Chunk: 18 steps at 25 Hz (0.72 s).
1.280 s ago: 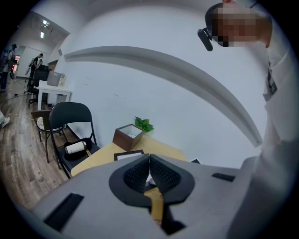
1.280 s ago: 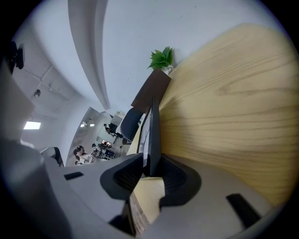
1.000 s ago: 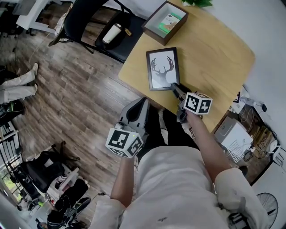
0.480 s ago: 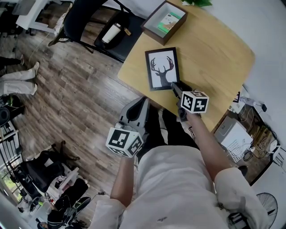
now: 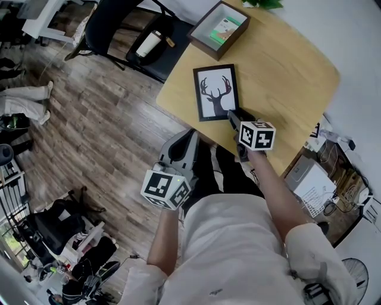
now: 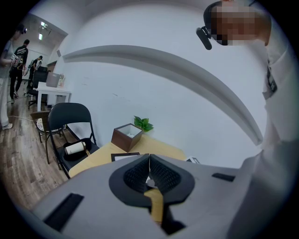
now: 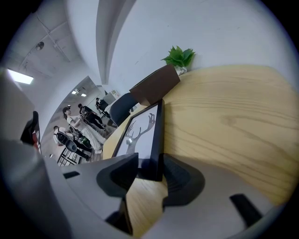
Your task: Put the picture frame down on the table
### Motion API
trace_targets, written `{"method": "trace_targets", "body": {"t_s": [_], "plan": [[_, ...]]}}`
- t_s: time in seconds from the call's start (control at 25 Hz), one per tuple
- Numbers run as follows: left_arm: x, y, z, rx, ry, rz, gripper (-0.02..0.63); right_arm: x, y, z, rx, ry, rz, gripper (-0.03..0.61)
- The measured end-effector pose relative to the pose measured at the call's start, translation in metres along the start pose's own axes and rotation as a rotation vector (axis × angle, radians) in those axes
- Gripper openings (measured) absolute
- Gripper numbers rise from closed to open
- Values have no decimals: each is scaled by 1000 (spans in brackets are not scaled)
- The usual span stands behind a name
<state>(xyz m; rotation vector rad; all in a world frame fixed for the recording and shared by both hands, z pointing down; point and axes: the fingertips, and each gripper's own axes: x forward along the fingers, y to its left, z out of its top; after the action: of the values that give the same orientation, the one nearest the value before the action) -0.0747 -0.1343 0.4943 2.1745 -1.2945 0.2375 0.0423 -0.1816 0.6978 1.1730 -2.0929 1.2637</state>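
Head view shows the picture frame (image 5: pixel 216 91) lying flat, deer print up, on the wooden tabletop (image 5: pixel 286 71) near its front left edge. The frame's near right corner is covered by the right gripper (image 5: pixel 234 115), so any contact there cannot be read from above. The plant (image 5: pixel 262 3) is cut off by the top border, and the wooden box (image 5: pixel 201 37) beside it holds a green card too small to read. The pale cylinder on the chair (image 5: pixel 113 24) is hard to identify.

The right gripper view settles the corner. The frame's dark edge stands between the fingers (image 7: pixel 117 177), which have just been spreading. A gap shows on the left side, so the frame is released. The left gripper (image 5: pixel 189 136) hangs over the person's lap, off the tabletop. Its fingers (image 6: pixel 163 177) are pressed together with nothing between them, and they block all but a sliver of the frame.

Against the earlier frames, the picture frame has slid slightly left, the right gripper's marker cube has rolled, and the legs of people at the left border have moved.
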Motion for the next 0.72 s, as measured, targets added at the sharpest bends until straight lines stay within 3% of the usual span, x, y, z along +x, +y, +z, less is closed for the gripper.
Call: {"method": "trace_targets", "body": {"t_s": [0.36, 0.72], "plan": [[2, -5, 0, -2, -4, 13, 8, 0, -2, 0, -27, 14, -11, 164], [-2, -9, -1, -4, -14, 42, 8, -1, -6, 1, -171, 37, -68, 157]]}}
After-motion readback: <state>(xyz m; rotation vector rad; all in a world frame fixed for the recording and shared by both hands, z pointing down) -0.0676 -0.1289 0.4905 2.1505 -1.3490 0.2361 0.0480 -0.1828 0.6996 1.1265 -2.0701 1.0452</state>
